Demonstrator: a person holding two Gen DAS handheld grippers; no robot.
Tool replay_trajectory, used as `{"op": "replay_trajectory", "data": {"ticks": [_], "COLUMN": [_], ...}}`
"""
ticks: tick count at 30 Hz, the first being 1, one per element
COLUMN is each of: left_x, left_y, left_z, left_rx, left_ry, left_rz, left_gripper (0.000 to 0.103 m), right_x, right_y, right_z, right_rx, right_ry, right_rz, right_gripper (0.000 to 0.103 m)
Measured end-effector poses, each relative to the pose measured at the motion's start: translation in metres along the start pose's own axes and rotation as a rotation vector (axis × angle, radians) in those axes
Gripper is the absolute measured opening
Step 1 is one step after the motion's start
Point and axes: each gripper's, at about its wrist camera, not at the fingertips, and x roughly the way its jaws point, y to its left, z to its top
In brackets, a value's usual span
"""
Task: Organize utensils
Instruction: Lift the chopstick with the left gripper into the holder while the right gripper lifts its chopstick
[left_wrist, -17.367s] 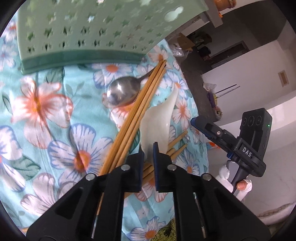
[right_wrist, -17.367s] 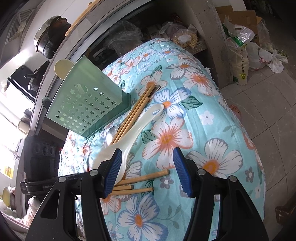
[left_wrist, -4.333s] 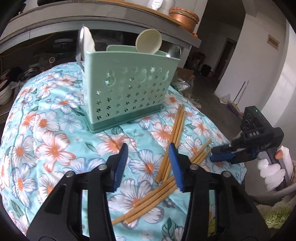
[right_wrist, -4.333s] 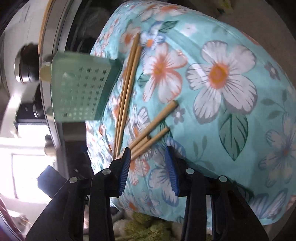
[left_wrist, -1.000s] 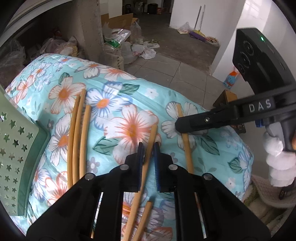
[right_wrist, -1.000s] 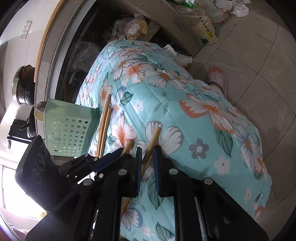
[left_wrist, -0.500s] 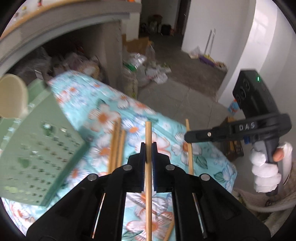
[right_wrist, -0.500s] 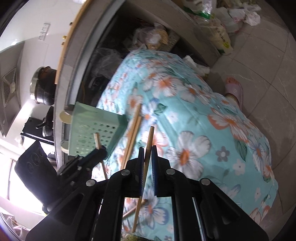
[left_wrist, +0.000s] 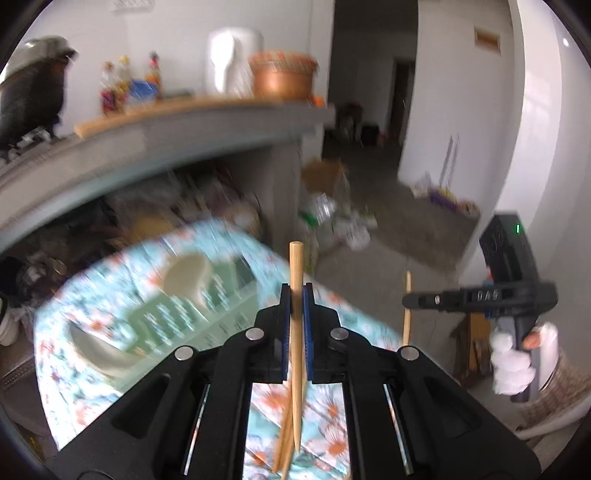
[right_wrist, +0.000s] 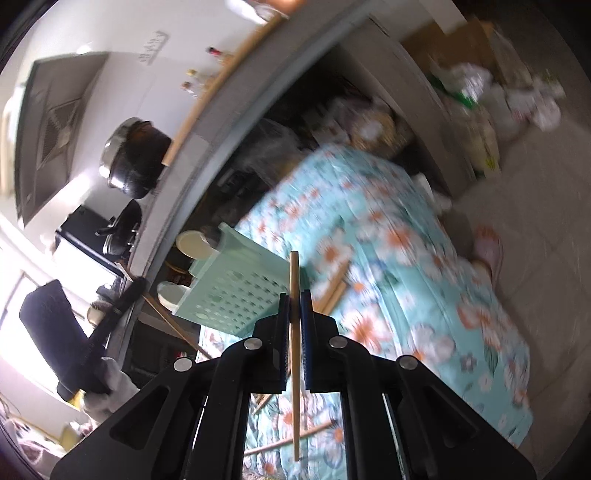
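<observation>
Each gripper is clamped on one chopstick: the left gripper (left_wrist: 296, 295) holds its chopstick (left_wrist: 296, 266) pointing to twelve o'clock, and the right gripper (right_wrist: 294, 302) holds its chopstick (right_wrist: 294, 273) likewise, with the green utensil holder (right_wrist: 236, 291) at ten o'clock.

The cloth (right_wrist: 424, 295) over the counter is light turquoise, printed with white flowers that have orange centres and dark green leaves. The utensil holder (right_wrist: 236, 295) is pale mint green, its wall pierced with rows of small star-shaped holes. Each chopstick (left_wrist: 295, 332) is light tan wood. The left tool (left_wrist: 296, 295) and the right tool (right_wrist: 294, 302) are black with blue pads and silver rivets. A cream spoon (left_wrist: 188, 275) stands in the holder. A copper-coloured bowl (left_wrist: 282, 79) sits on the shelf.
</observation>
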Motion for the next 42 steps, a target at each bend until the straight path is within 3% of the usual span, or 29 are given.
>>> {"op": "replay_trajectory", "data": {"ticks": [8, 14, 17, 26, 38, 40, 42], "left_x": [-0.093, -0.128, -0.123, -0.047, -0.018, -0.02, -0.024], "left_y": [0.035, 0.056, 0.071, 0.102, 0.131, 0.134, 0.136], "left_z": [0.045, 0.062, 0.063, 0.031, -0.005, -0.007, -0.01], "left_rx": [-0.065, -0.114, -0.138, -0.183, -0.251, -0.257, -0.261], "left_ry": [-0.307, -0.453, -0.456, -0.353, -0.274, -0.278, -0.288], "left_rz": [0.107, 0.182, 0.206, 0.252, 0.259, 0.254, 0.259], "left_gripper": [0.006, 0.006, 0.005, 0.005, 0.006, 0.008, 0.024], "right_x": [-0.019, -0.029, -0.038, -0.048, -0.003, 0.009, 0.018], "right_y": [0.047, 0.075, 0.092, 0.144, 0.204, 0.212, 0.218], "right_z": [0.032, 0.053, 0.064, 0.091, 0.117, 0.117, 0.117], "right_rx": [-0.14, -0.205, -0.249, -0.357, -0.446, -0.463, -0.476], "right_ry": [-0.083, -0.128, -0.161, -0.228, -0.223, -0.224, -0.225], "right_rz": [0.022, 0.062, 0.077, 0.142, 0.214, 0.21, 0.202], "right_gripper": [0.006, 0.006, 0.006, 0.006, 0.006, 0.006, 0.006]}}
